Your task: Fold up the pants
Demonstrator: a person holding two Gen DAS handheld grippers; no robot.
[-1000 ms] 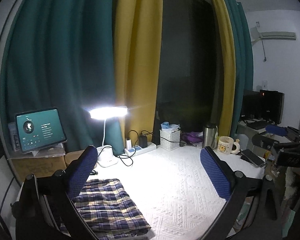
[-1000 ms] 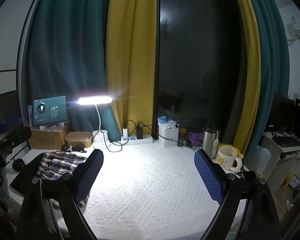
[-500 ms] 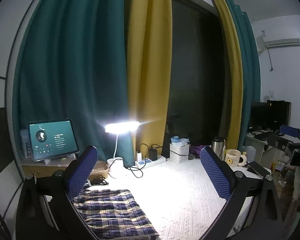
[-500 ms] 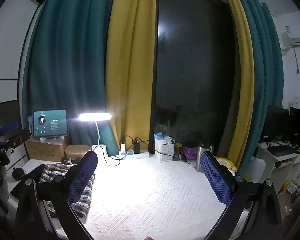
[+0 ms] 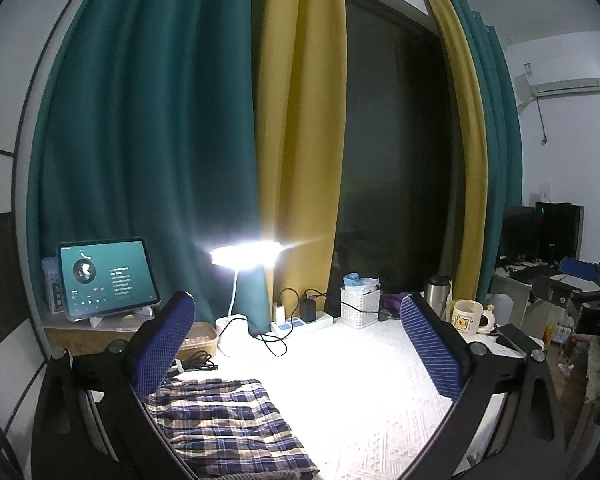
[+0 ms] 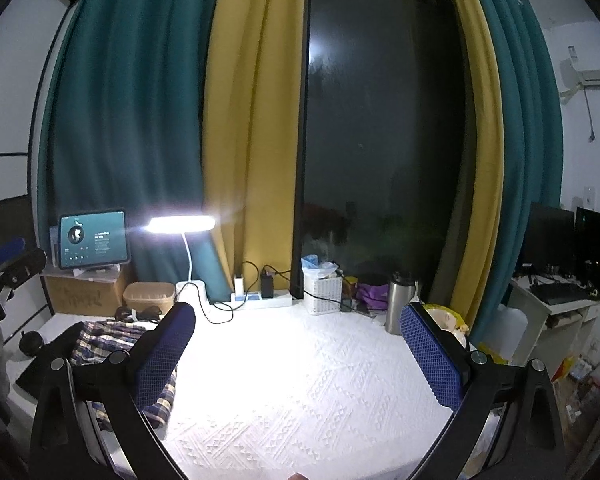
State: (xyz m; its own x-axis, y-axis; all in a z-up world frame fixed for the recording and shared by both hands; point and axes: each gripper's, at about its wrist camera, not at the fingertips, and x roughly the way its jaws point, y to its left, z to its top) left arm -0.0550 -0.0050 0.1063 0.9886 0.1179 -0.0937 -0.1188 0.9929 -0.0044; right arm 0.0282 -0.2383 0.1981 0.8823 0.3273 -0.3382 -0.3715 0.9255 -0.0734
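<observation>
The plaid pants [image 5: 224, 424] lie folded in a flat stack at the left of the white textured table cover [image 5: 360, 392]. In the right wrist view the pants [image 6: 108, 340] sit far left, partly behind the left finger. My left gripper [image 5: 300, 352] is open and empty, raised above the table to the right of the pants. My right gripper [image 6: 300, 356] is open and empty, raised over the middle of the cover. The right gripper's body [image 5: 580, 292] shows at the right edge of the left wrist view.
At the back stand a lit desk lamp [image 5: 244, 256], a tablet [image 5: 106, 276] on a cardboard box, a power strip [image 5: 300, 322], a white basket [image 5: 360, 306], a steel flask [image 6: 400, 300] and a mug [image 5: 466, 316]. Curtains and a dark window are behind. A desk with monitors [image 6: 572, 252] is at the right.
Both grippers have lifted and tilted upward, away from the table. The pants stay where they lay. Both grippers stay open.
</observation>
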